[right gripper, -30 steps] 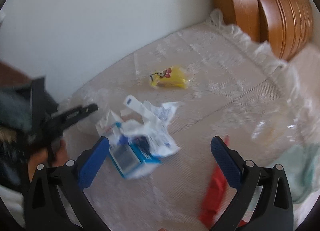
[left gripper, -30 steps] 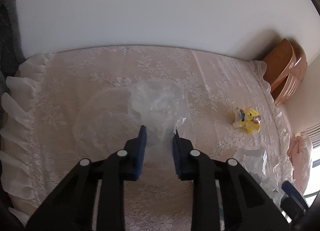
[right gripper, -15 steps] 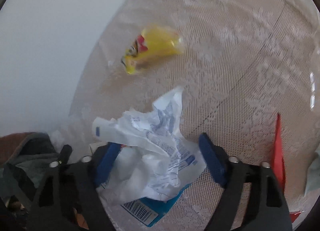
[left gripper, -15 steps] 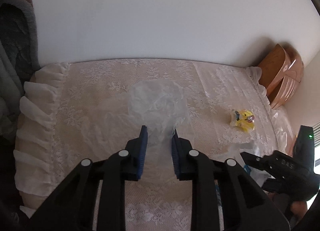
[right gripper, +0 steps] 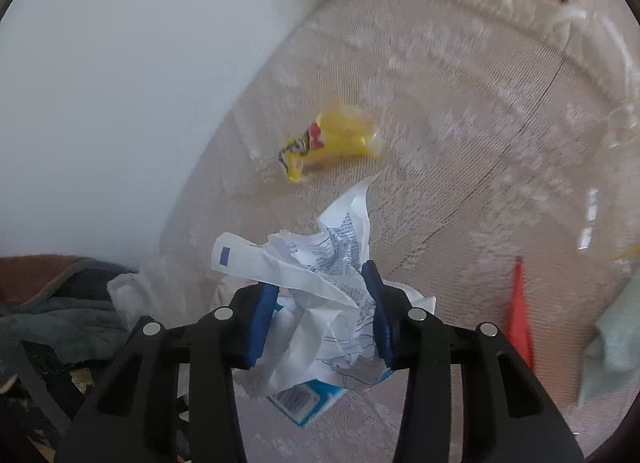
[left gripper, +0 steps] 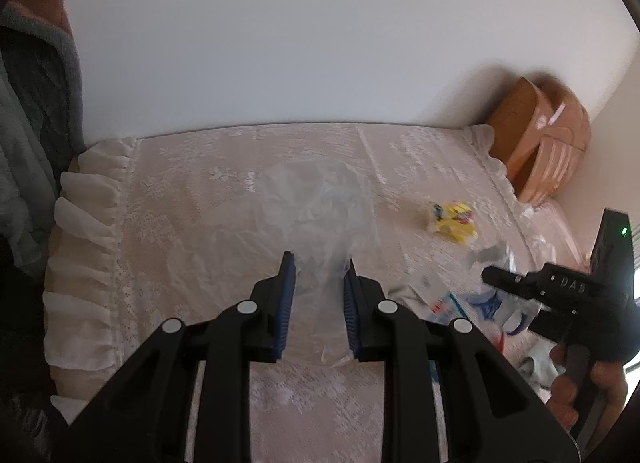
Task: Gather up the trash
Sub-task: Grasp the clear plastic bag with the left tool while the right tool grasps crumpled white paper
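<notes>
lace tablecloth [right gripper: 460, 167]: yellow wrapper [right gripper: 332, 141] beyond crumpled paper [right gripper: 320, 295]

The left gripper [left gripper: 319, 263] points steeply down, its blue pads clamped on thin clear plastic. The right gripper [right gripper: 322, 283] also tilts downward; its jaws have just been closing, pads now against crumpled paper. A hand [left gripper: 580, 391] grasps its handle.

Crumpled paper [right gripper: 320, 303] on lace cloth [right gripper: 460, 135]
</notes>
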`<action>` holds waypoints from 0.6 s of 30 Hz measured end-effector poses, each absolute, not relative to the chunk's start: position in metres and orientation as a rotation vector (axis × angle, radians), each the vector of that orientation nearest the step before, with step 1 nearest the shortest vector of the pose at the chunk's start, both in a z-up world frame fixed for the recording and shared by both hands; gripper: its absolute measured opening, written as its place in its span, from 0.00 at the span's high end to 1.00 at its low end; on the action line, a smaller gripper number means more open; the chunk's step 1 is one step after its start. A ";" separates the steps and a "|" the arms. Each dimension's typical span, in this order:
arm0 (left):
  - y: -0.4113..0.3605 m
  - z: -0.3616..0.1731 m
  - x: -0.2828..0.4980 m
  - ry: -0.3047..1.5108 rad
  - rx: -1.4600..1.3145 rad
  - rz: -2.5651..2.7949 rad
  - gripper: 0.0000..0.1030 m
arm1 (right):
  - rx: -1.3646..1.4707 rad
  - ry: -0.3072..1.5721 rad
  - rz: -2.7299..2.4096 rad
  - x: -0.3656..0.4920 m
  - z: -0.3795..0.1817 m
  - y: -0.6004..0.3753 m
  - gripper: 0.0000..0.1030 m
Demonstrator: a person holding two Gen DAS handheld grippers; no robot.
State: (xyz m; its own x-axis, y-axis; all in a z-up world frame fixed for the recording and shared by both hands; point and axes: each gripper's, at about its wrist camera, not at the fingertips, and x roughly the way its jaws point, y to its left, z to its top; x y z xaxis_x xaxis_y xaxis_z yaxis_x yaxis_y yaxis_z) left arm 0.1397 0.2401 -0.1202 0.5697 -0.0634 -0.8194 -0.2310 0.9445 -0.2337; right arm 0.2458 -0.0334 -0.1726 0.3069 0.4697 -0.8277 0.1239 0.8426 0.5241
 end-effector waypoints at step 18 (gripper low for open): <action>0.052 -0.086 0.029 1.056 -0.122 -0.373 0.78 | 0.283 0.975 0.066 0.021 -0.096 -0.169 0.58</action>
